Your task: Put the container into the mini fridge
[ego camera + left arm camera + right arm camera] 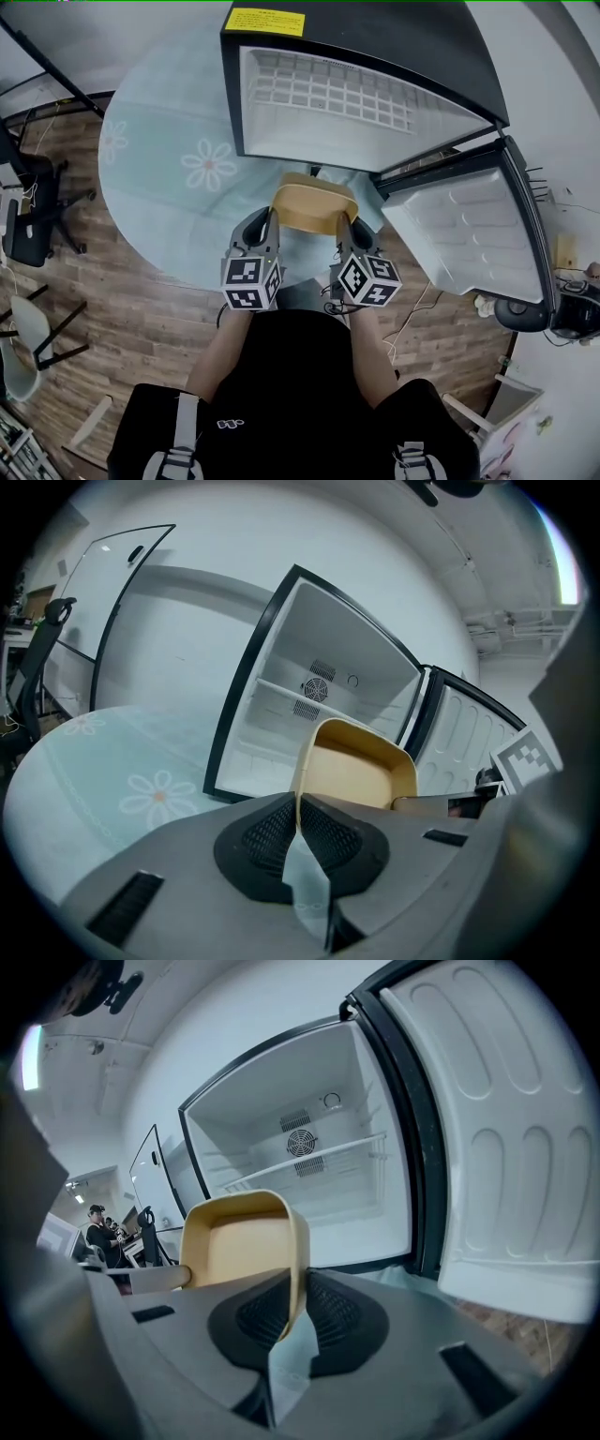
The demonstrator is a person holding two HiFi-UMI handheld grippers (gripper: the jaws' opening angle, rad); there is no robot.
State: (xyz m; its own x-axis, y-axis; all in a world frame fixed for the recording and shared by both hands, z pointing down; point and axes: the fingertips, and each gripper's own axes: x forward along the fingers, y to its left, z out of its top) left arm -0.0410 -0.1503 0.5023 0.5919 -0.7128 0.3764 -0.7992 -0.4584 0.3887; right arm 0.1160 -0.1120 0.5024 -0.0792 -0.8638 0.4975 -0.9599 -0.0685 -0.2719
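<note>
Wood-plank floor point(141, 319) surrounds a round table point(141, 141) covered in a pale blue-green cloth point(208, 165) printed with white flowers, and a black office chair point(28, 220) stands off to the left. On the table sits the mini fridge point(394, 47), black outside and white inside, with a yellow label point(265, 21) on its top. Its door point(469, 234) is swung wide open to the right. A white wire shelf point(328, 89) crosses the bare inside, and the right gripper view shows a round fan vent point(300, 1141) on the back wall. The tan container point(314, 202), an open rectangular tub with rounded corners, is just in front of the fridge opening, outside the compartment, over the near edge of the table. It is carried between both tools. The left gripper point(267, 220) has its fingers point(267, 832) clenched on the container's left wall, with the thin rim pinched between the black ribbed pads. The right gripper point(345, 225) grips the opposite wall the same way, its fingers point(342, 1316) pressed onto that wall from both sides. No view shows whether the tub's base touches the cloth. Far back in the right gripper view, a person point(98, 1232) is beside some desks.
</note>
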